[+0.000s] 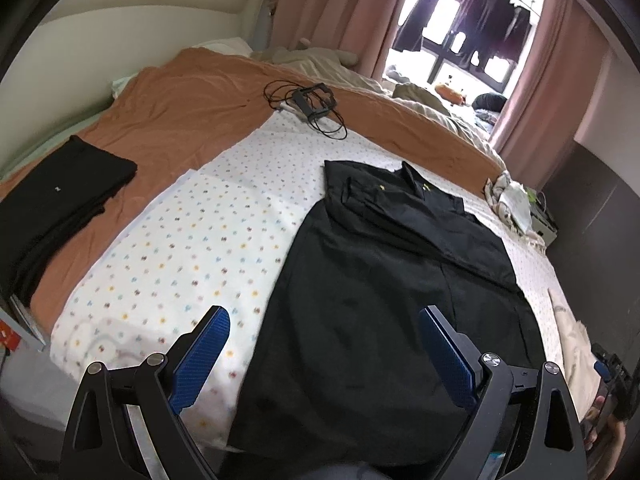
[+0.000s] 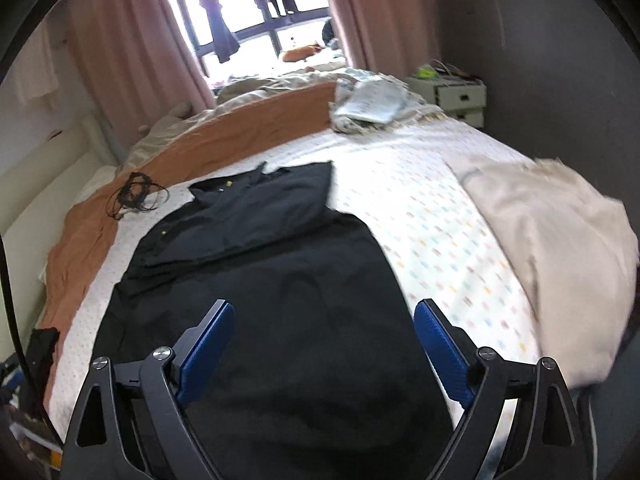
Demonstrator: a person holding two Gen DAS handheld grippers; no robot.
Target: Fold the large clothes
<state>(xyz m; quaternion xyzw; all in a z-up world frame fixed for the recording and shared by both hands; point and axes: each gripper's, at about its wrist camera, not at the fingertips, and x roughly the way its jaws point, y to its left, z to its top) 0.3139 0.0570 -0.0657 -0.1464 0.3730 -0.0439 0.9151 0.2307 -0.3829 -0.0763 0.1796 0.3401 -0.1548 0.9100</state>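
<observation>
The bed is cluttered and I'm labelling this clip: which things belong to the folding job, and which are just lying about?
Job: black shirt; folded black garment; cream garment.
Lying about: cables; crumpled cloth; orange blanket; nightstand.

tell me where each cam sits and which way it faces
Left wrist: on the left gripper, jaws open, facing down the bed at the black shirt; a hand shows at right.
Right wrist: on the right gripper, jaws open over the same shirt.
Shared: shirt, cable, window.

Shirt [image 1: 380, 264] on sheet [image 1: 192, 240]; cables [image 1: 308, 100] behind; folded garment [image 1: 60, 200] left.
</observation>
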